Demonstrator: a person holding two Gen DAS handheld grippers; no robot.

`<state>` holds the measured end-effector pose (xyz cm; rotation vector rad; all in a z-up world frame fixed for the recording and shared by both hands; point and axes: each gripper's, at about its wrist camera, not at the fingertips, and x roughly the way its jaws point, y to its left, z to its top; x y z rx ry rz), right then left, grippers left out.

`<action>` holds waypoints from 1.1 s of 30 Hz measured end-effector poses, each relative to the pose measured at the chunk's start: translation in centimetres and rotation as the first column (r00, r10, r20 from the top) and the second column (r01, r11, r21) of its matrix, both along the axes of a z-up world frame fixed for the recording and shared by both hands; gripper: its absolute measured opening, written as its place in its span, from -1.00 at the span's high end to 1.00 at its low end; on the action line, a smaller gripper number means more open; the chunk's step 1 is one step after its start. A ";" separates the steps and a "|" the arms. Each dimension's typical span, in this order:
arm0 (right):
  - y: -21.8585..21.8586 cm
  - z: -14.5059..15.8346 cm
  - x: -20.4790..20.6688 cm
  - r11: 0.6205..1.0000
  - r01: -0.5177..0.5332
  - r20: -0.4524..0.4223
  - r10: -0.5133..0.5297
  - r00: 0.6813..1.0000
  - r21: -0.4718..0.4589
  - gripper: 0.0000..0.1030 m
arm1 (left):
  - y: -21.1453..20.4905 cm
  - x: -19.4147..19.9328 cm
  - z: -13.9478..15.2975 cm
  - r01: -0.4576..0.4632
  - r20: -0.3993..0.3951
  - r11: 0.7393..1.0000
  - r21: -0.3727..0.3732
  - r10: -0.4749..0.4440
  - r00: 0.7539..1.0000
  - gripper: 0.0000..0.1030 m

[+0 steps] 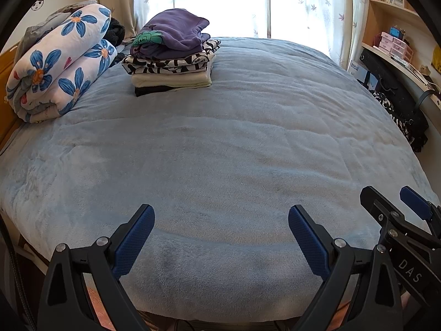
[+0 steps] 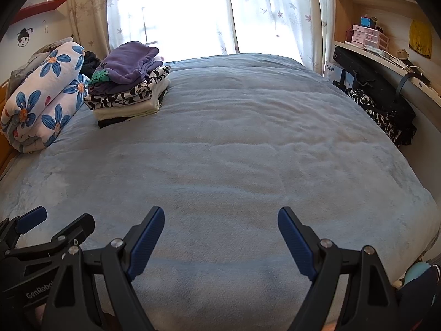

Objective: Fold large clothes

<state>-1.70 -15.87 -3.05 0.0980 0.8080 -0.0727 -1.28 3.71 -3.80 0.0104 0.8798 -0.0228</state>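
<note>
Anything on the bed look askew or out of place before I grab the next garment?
Only the purple top crowning the folded stack: bunched and skewed rather than flat. A black-and-white garment hangs off the bed's right edge.

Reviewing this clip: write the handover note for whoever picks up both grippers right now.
Left gripper: open, empty, over the near edge of the blue blanket.
Right gripper: open, empty, beside it.
Done: a stack of folded clothes sits at the far left, next to the flowered quilt.
Left: nothing is spread out for folding; a black-and-white garment hangs at the bed's right side, possibly next.
</note>
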 end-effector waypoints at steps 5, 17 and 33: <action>0.0 0.0 0.0 1.000 0.001 0.001 -0.001 1.000 -0.001 -0.65 | 0.0 0.0 0.0 -0.001 0.002 1.000 -0.001 0.001 1.000 -0.88; -0.1 -0.1 0.0 1.000 0.004 -0.007 -0.004 1.000 -0.006 -0.65 | -0.2 -0.1 -0.1 -0.002 -0.004 1.000 -0.004 0.002 1.000 -0.88; 0.1 -0.2 0.0 1.000 0.006 -0.010 -0.006 1.000 -0.014 -0.65 | 0.0 -0.2 -0.5 -0.002 -0.014 1.000 -0.004 0.002 1.000 -0.88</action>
